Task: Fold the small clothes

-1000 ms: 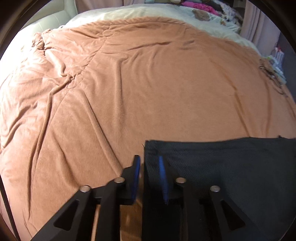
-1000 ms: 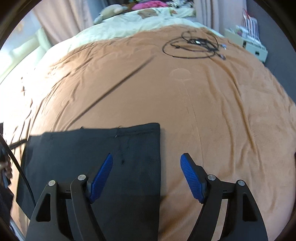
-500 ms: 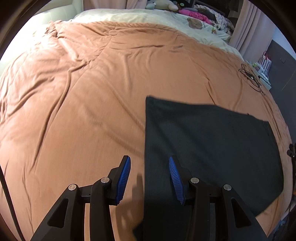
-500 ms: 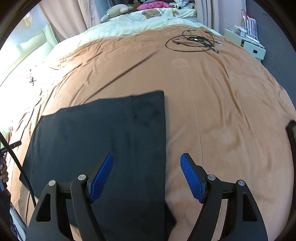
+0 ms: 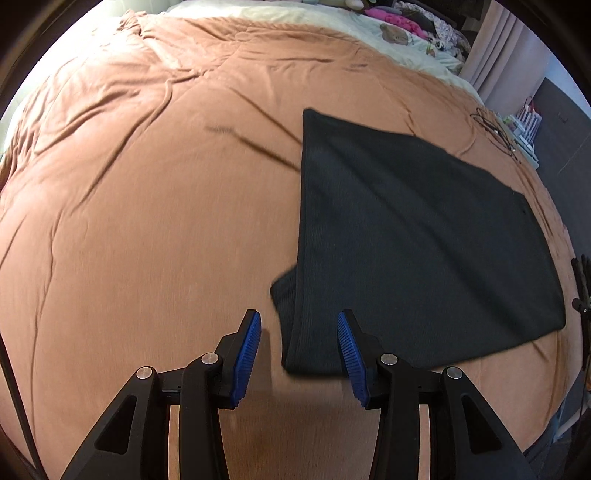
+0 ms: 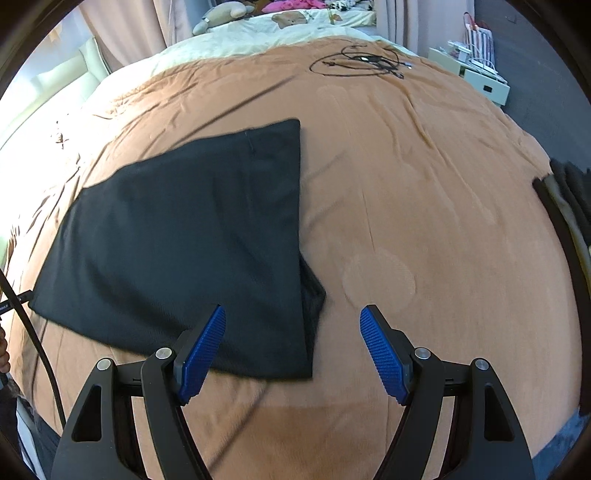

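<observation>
A dark folded garment [image 5: 406,236] lies flat on the orange-brown bedspread [image 5: 147,221]. In the left wrist view it spreads right of centre, with a lower layer poking out at its near left edge. My left gripper [image 5: 299,332] hangs open above the garment's near left corner, nothing pinched between its blue pads. In the right wrist view the same garment [image 6: 192,236] lies left of centre. My right gripper [image 6: 293,325] stands wide open over its near right corner, not touching the cloth.
A coil of black cable [image 6: 362,61] lies on the far part of the bedspread. Pillows, soft toys and pink clothes [image 5: 395,18] sit at the bed's head. A white bedside unit [image 6: 476,72] stands at right. Dark items [image 6: 569,206] lie at the right edge.
Both grippers pulled back toward the bed's near edge, so the whole garment now shows. The left gripper let go of the garment's edge and opened. The right stayed open.
</observation>
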`<state>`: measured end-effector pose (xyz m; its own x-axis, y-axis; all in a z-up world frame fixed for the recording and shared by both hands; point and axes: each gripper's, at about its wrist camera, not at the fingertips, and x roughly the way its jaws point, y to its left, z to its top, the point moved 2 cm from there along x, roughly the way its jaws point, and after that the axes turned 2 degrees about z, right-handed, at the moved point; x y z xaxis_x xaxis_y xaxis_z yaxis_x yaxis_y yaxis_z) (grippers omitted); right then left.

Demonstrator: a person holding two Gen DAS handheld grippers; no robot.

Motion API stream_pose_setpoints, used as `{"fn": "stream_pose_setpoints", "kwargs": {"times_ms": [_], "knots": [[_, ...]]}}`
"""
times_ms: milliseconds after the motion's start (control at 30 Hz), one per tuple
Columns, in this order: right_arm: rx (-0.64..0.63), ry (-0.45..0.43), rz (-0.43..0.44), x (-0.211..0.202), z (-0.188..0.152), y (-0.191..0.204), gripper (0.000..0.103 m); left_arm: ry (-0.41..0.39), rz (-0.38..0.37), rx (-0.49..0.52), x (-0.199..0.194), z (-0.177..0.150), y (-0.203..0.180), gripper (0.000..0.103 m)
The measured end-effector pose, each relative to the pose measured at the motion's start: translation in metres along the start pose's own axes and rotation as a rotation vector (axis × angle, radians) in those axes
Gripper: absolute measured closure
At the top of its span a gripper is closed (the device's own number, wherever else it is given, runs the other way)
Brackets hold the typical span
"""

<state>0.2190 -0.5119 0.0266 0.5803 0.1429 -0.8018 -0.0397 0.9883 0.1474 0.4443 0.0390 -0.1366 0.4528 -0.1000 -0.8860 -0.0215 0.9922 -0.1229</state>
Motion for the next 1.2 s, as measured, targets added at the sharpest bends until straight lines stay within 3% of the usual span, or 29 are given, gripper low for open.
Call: {"fn": "stream_pose_setpoints", "kwargs": {"times_ms": [267, 400, 567, 767, 867, 967, 1200], "knots": [[-0.001, 0.03, -0.019, 0.011, -0.009, 0.006, 0.029, 0.009, 0.013, 0.006, 0.001, -0.02, 0.0, 0.057], [-0.003, 0.07, -0.086, 0.032, -0.01, 0.004, 0.029, 0.018, 0.026, -0.002, 0.007, -0.022, 0.003, 0.057], [0.0, 0.046, -0.189, 0.037, -0.005, -0.004, 0.029, 0.018, 0.068, -0.002, 0.012, -0.021, 0.009, 0.057], [0.042, 0.029, -0.182, 0.027, -0.004, -0.012, 0.036, 0.026, 0.073, -0.027, 0.006, -0.019, 0.019, 0.057], [0.073, 0.002, -0.142, 0.014, -0.008, -0.012, 0.042, -0.012, 0.042, -0.071, -0.009, -0.018, 0.028, 0.057], [0.142, -0.013, -0.018, 0.004, -0.016, -0.016, 0.042, -0.043, -0.019, -0.14, -0.023, -0.02, 0.042, 0.057], [0.319, 0.007, 0.237, 0.003, -0.039, -0.03, 0.046, 0.011, -0.192, -0.232, -0.014, -0.03, 0.042, 0.057]]}}
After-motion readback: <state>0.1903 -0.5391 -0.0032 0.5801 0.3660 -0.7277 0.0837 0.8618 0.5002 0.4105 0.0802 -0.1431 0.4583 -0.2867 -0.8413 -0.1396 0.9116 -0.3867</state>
